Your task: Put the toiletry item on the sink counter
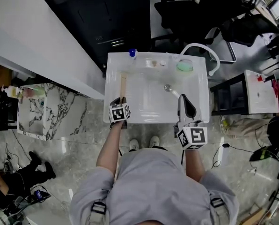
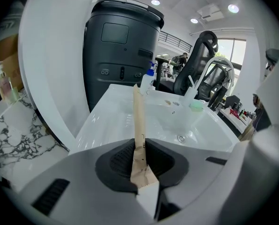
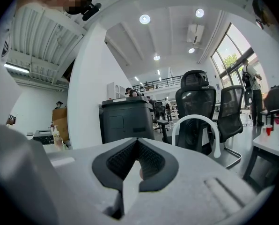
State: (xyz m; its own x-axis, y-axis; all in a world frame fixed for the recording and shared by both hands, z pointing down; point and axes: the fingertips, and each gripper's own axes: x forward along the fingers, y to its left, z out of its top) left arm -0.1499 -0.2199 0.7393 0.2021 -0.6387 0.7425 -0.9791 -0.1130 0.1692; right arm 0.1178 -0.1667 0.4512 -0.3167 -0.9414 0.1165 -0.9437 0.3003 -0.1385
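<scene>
A long thin toiletry item in a tan paper sleeve (image 2: 138,121) is clamped between the pads of my left gripper (image 2: 140,146). It points forward over the white sink (image 2: 111,121). In the head view the item (image 1: 123,85) lies above the left side of the sink's basin (image 1: 144,111), with the left gripper (image 1: 120,100) at the front left rim. My right gripper (image 1: 181,97) hovers at the sink's front right, tilted upward, its jaws (image 3: 137,149) shut with nothing between them.
On the sink's back ledge stand a blue-capped bottle (image 1: 132,54), small pieces (image 1: 154,62) and a green round thing (image 1: 185,65). A white arched tube (image 1: 212,57) rises at the right. A black bin (image 1: 111,18) stands behind, a marble table (image 1: 41,109) on the left.
</scene>
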